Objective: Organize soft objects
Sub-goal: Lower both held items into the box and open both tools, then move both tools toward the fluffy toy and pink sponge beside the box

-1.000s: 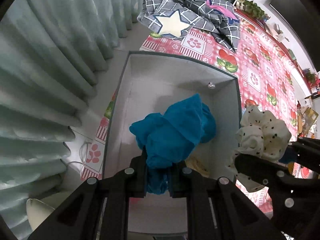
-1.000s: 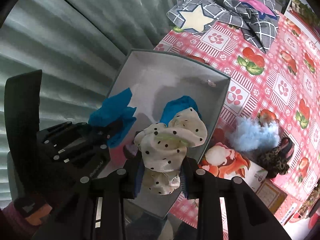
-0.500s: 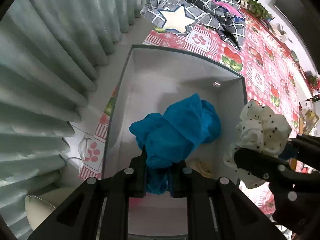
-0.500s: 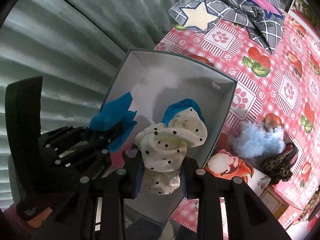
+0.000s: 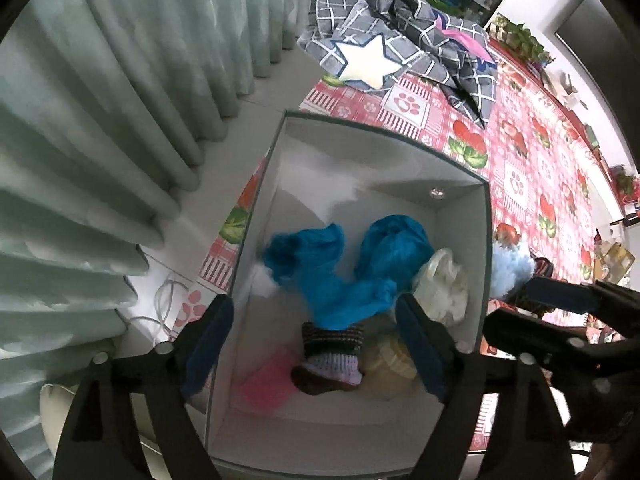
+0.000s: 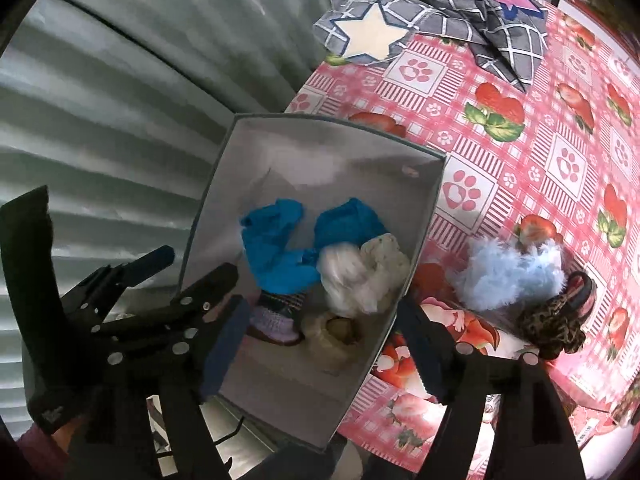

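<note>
Both your jaws are opening with nothing between them: left gripper (image 5: 312,344) over the box (image 5: 376,136), right gripper (image 6: 316,340) beside it. Let them spread fully before lifting clear, so no fabric snags. The blue cloth (image 5: 340,276) lies crumpled mid-box, its length running roughly across between the side walls; the dotted cloth (image 6: 364,276) sits bunched against the right wall.

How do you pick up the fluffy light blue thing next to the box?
Pinch the light blue fluffy scrunchie across its puffy top, coming straight down from above. It lies flat on the tablecloth with the box on one side and a leopard-print scrunchie on the other, so probably only the top is free.
</note>
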Demonstrator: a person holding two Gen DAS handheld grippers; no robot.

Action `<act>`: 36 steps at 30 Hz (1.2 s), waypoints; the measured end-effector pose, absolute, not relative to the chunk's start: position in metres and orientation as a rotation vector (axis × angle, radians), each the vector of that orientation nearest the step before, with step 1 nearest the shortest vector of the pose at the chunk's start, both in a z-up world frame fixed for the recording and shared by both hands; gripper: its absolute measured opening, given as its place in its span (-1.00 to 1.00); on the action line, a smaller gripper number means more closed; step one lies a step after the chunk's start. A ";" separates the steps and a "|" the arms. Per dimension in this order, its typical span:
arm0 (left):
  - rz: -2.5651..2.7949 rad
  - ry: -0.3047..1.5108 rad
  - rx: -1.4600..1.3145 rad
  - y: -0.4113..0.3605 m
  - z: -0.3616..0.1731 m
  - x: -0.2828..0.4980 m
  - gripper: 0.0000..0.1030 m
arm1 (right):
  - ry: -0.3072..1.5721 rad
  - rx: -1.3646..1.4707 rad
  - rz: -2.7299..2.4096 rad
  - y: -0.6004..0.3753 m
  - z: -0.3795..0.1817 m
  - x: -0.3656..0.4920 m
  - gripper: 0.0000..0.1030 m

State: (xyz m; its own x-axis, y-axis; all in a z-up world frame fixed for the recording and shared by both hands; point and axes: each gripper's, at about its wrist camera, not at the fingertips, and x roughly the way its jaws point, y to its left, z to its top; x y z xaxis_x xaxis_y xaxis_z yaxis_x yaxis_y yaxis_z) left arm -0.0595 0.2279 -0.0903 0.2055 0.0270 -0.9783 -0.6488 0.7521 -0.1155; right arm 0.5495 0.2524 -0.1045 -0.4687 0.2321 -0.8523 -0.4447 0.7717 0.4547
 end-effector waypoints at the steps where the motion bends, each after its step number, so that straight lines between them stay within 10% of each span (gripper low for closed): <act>1: 0.510 1.289 -0.587 0.228 -0.089 -0.059 0.76 | 1.903 -0.168 0.791 0.252 -0.104 0.549 0.51; 5: 0.521 1.284 -0.587 0.227 -0.084 -0.058 0.78 | 1.894 -0.206 0.727 0.242 -0.103 0.553 0.99; 36: 0.022 1.443 -0.008 0.051 -0.087 0.122 0.79 | 1.934 0.305 0.227 -0.029 -0.076 0.647 0.99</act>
